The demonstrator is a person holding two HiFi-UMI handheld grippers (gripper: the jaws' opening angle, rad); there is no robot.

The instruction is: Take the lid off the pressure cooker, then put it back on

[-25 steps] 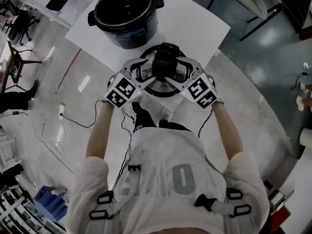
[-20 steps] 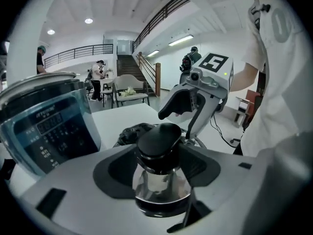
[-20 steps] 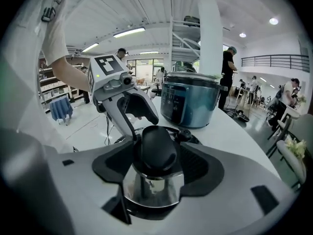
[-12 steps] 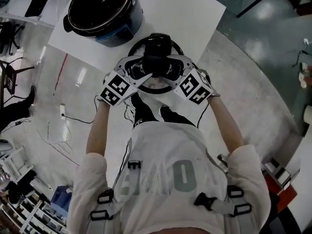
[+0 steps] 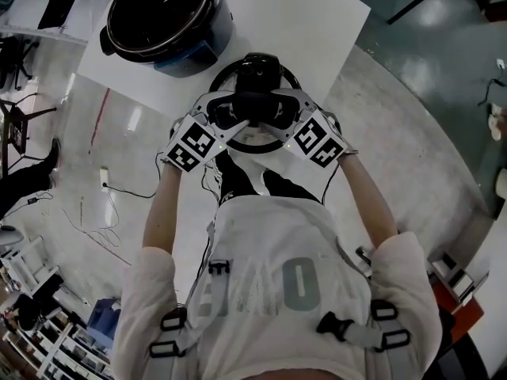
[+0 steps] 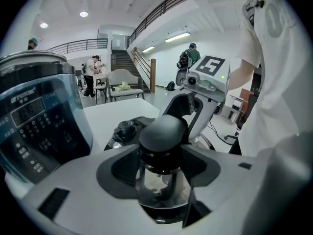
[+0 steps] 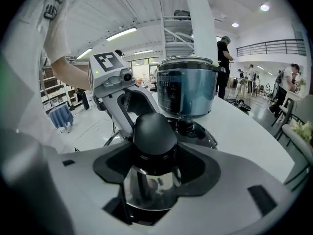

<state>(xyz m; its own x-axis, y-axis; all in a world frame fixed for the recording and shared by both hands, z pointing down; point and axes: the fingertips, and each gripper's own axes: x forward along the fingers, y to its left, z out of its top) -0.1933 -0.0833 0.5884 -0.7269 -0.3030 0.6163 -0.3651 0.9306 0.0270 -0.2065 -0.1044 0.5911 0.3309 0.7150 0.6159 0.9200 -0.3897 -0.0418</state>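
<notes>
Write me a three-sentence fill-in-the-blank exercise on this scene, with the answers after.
The blue-sided pressure cooker stands with its round shiny metal lid ____. The left gripper and the right gripper grip the lid's black handle from ____ sides. The cooker stands on a ____ table.
Missing words: off; opposite; white.

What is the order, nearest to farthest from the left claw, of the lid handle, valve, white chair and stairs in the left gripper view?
1. lid handle: clamped in the left claw
2. valve: just behind the handle, to the left
3. white chair: past the table's far edge
4. stairs: back of the hall
</notes>
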